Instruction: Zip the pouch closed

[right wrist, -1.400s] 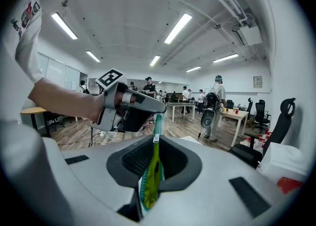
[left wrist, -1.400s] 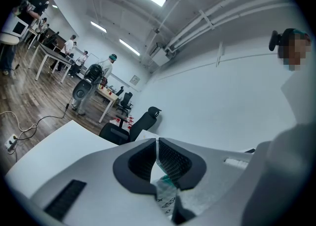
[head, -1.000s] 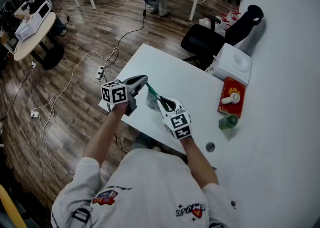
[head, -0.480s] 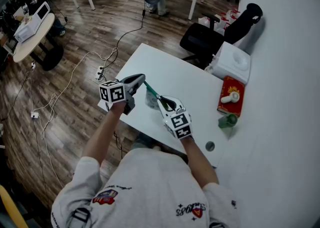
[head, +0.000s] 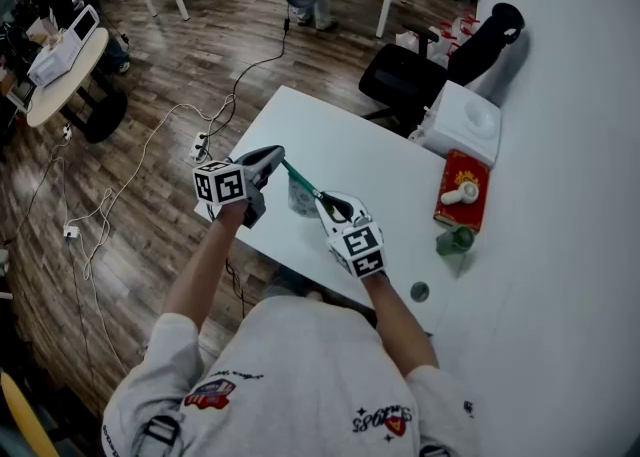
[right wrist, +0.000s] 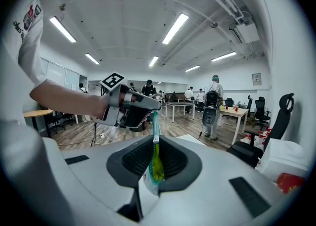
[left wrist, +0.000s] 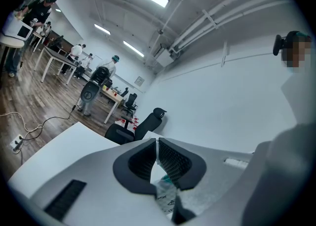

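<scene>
The pouch [head: 300, 193] is held over the surface [head: 350, 140], its zip edge stretched lengthwise between the left gripper [head: 281, 158] and right gripper [head: 322, 203]. Both sets of fingers are closed on it, at opposite ends.

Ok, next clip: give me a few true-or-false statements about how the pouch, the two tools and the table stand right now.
1. The left tool and the right tool are both shut on the pouch. True.
2. A red box sits on the white table, on the person's right. True.
3. The pouch lies flat on the table. False: it is held in the air, stretched between the two tools.
4. The left tool's jaws stand wide apart. False: they are pressed together on one end of the pouch.
5. A black office chair stands beyond the table's far edge. True.
</scene>
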A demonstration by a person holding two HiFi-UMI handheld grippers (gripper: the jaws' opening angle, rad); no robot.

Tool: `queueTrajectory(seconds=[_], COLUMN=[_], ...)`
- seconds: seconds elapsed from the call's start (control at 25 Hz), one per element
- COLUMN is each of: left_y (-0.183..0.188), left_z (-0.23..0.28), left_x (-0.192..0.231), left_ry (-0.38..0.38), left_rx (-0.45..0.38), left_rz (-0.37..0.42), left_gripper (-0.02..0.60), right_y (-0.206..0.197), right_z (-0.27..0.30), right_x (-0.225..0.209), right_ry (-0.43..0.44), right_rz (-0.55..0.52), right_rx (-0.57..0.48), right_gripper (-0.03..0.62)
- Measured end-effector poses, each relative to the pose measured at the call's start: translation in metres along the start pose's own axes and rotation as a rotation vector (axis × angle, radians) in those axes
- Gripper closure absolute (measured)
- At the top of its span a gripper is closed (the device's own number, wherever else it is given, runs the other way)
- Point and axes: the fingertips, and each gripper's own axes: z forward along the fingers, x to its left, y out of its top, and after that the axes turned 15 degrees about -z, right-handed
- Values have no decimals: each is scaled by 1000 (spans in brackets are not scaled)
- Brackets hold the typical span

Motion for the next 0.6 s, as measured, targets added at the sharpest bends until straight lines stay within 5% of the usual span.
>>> queueTrajectory(seconds=[0.6], left_y=[0], left_z=[-1], left_x=[6], left_ry=[42], left_rx=[-28], left_rz=[-1], left_gripper=[563], right_y=[-13], right_z=[-11], right_x=[-4], right_ry=[11], right_rz=[17], right_rx=[-3], right_gripper=[556])
